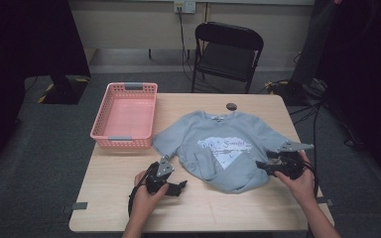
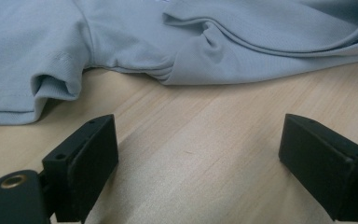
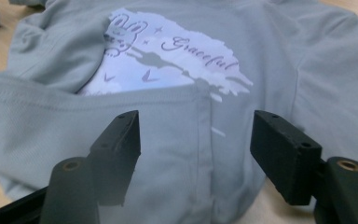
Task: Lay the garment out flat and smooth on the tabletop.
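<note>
Hovering left gripper (image 2: 198, 158) over bare table (image 1: 119, 198), jaws spread, just short of grey T-shirt (image 1: 223, 144). Holding right gripper (image 3: 196, 140) above folded-up hem, jaws spread, gripping nothing.

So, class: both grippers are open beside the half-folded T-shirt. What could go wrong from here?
1. The T-shirt's folded-up hem lies loose and rumpled; a grab there by the right gripper may pinch one layer only, undoing the fold.
2. The left gripper stands over bare table; closing now would likely catch nothing.
</note>
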